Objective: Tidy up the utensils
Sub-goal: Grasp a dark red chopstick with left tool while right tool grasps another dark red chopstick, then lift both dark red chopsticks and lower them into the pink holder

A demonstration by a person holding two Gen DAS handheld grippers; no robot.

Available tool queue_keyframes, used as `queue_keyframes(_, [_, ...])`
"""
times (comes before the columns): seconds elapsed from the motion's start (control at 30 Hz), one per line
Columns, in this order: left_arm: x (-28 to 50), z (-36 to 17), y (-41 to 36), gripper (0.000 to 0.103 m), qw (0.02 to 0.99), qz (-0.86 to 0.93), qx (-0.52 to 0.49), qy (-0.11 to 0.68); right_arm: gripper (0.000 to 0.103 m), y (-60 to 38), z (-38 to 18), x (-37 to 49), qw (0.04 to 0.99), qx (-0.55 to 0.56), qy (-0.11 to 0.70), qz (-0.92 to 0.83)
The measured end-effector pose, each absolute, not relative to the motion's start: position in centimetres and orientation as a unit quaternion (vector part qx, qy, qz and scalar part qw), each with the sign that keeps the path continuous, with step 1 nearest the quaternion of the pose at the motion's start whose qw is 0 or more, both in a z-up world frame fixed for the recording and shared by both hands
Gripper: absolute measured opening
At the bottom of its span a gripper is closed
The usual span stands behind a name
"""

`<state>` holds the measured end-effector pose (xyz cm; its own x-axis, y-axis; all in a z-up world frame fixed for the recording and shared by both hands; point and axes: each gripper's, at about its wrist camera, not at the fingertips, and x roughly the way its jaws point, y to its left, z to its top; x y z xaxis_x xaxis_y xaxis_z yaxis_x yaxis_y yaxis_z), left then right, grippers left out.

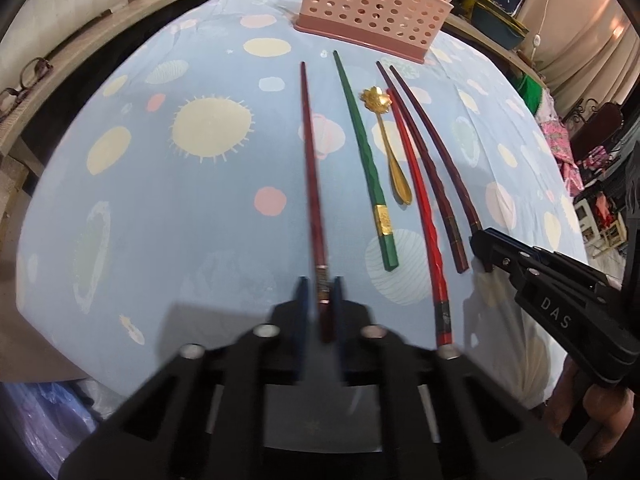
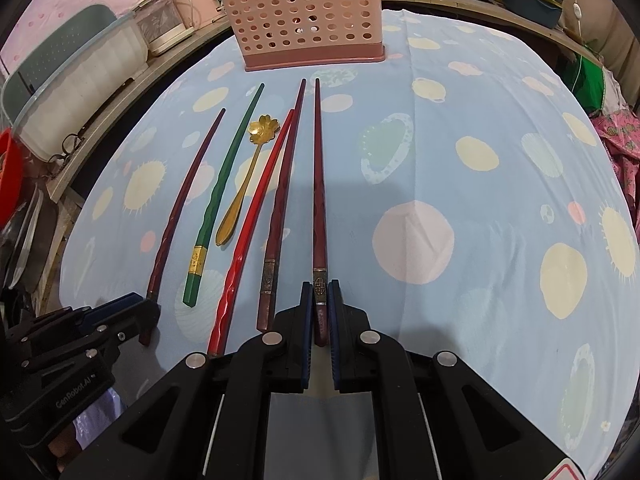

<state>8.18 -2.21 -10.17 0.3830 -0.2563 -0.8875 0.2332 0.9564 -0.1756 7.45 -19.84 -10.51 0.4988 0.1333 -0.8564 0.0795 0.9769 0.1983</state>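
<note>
Several chopsticks and a gold flower spoon [image 1: 390, 144] [image 2: 244, 172] lie in a row on the blue patterned cloth. My left gripper [image 1: 322, 294] is shut on the thick end of the leftmost dark red chopstick [image 1: 312, 168] [image 2: 180, 208]. My right gripper [image 2: 320, 300] [image 1: 486, 246] is shut on the thick end of the rightmost dark red chopstick [image 2: 319, 184] [image 1: 436, 148]. Between them lie a green chopstick [image 1: 362, 148] [image 2: 220, 196], a bright red chopstick [image 1: 416, 200] [image 2: 252, 224] and another dark red chopstick [image 1: 420, 160] [image 2: 282, 196]. The pink perforated utensil basket [image 1: 372, 4] [image 2: 304, 16] stands beyond their tips.
A wooden shelf [image 1: 80, 52] with eyeglasses [image 1: 24, 84] runs along the left. A clear storage bin [image 2: 76, 76] and white appliance [image 2: 176, 20] sit there. Clutter and fabric [image 1: 560, 136] lie to the right. Bare cloth [image 2: 500, 200] spreads right of the utensils.
</note>
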Motion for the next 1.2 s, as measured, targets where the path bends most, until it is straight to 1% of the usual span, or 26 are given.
queue_keyframes(0.17, [8.3, -9.7, -1.7, 0.007, 0.834, -0.147, -0.021, 0.532, 0.007, -20.0, -10.3, 7.1, 0.86, 0.109, 0.499, 0.016])
queue_keyframes(0.33, [8.4, -7.7, -0.9, 0.007, 0.847, -0.141, -0.028, 0.511, 0.007, -20.6, -9.2, 6.4, 0.865, 0.117, 0.488, 0.016])
queue_keyframes(0.67, [9.3, -1.6, 0.1, 0.007, 0.878, -0.148, -0.052, 0.453, 0.007, -22.0, -3.0, 5.4, 0.892, 0.135, 0.431, 0.016])
queue_keyframes(0.87, [10.1, 3.0, 0.0, 0.007, 0.901, -0.156, -0.057, 0.401, 0.007, -22.6, 0.2, 5.6, 0.906, 0.138, 0.399, 0.013])
queue_keyframes(1.2, [12.7, 7.4, -0.8, 0.007, 0.919, -0.156, -0.061, 0.357, 0.007, -23.7, 4.0, 7.5, 0.924, 0.131, 0.36, 0.004])
